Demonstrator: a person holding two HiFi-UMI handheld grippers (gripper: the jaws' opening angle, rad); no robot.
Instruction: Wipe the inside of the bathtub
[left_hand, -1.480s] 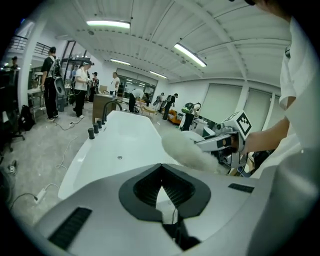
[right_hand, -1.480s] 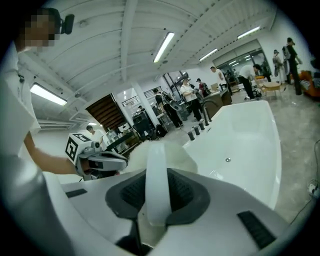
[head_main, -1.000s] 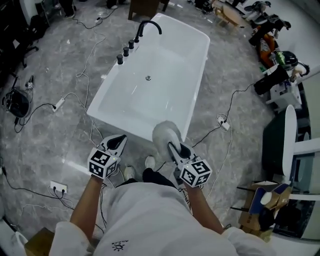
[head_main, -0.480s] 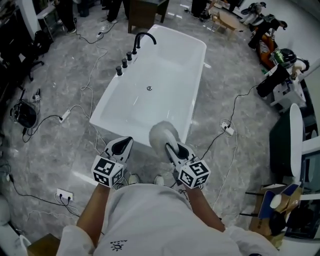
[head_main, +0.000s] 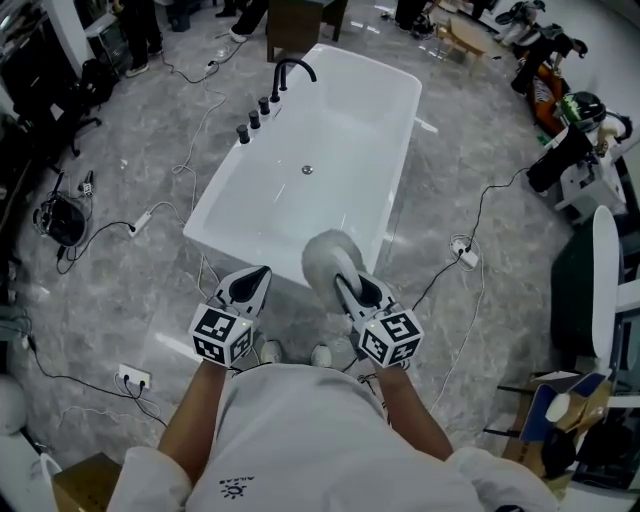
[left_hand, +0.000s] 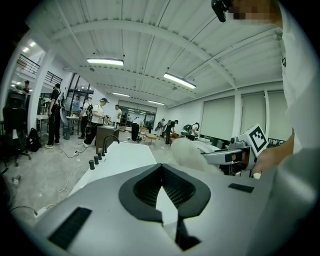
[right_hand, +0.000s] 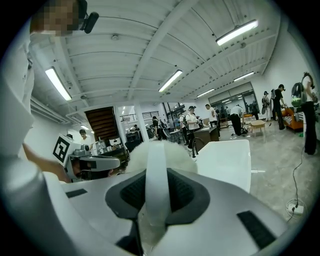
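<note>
The bathtub (head_main: 340, 120), white and freestanding, sits on the grey marbled floor directly ahead of the person. Its black faucet (head_main: 290, 70) is at the far left rim, its drain (head_main: 307, 170) is mid-basin, and nothing lies inside. Over the past second little has moved. The person has shuffled a touch at the near end, so the tub sits slightly differently in the head view, but both grippers remain held out in front of the body. The right gripper (head_main: 350, 290) is clamped on a fluffy white wiping pad (head_main: 328, 258), with the pad's band caught between its jaws. The pad hangs over the near rim and is not pressed to any surface. The left gripper (head_main: 255, 277) has its jaws closed together on nothing, beside the right and short of the tub. With the pad clear of the basin, no wiping contact shows at this moment. Any stroke would need the right arm to carry the pad down over the rim onto the inner wall or floor.
</note>
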